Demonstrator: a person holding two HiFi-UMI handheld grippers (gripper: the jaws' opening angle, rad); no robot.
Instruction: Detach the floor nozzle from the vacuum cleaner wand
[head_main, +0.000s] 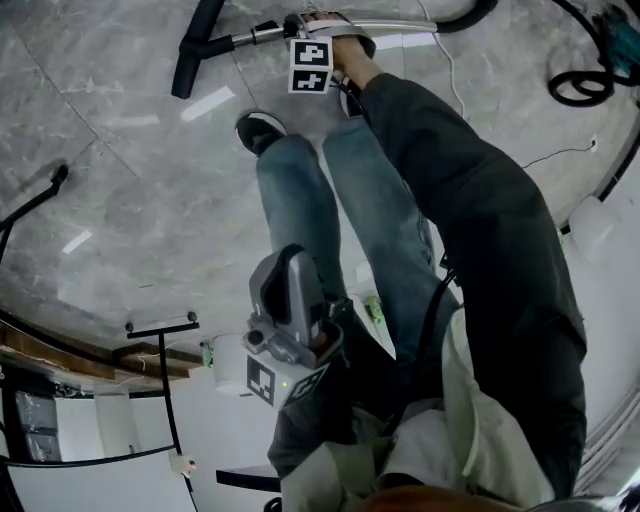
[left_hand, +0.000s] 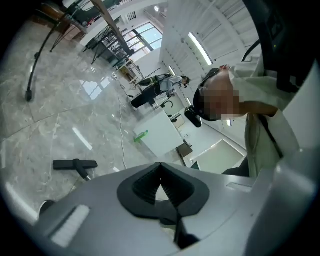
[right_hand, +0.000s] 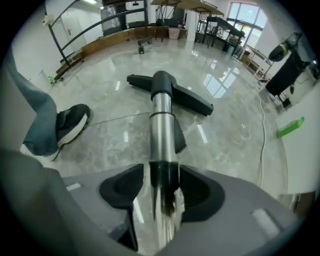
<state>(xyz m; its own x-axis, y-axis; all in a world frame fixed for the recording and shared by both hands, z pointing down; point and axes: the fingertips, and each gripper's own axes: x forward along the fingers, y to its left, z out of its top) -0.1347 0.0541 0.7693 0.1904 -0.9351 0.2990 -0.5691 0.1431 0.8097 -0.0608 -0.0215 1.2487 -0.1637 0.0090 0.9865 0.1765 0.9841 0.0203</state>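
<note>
The floor nozzle lies flat on the grey stone floor, just ahead of the person's feet. Its black neck is joined to the chrome wand, so the two parts are not yet separated. The wand runs along the floor from the nozzle towards a dark hose at the far edge of the head view.

Right gripper: lowered over the wand, pointing steeply down, arm fully extended. In the right gripper view the wand passes straight up between the jaws of the right gripper and ends at the floor nozzle. The jaws are spread wide on either side of the tube and are not clamped on it.

Left gripper: held close to the person's body above the legs, well apart from the wand. In the left gripper view its jaws are clenched together with nothing between them. The floor nozzle appears small on the floor beyond.

One dark shoe stands on the floor near the nozzle and beside the wand; it is also seen at the left of the right gripper view.
</note>
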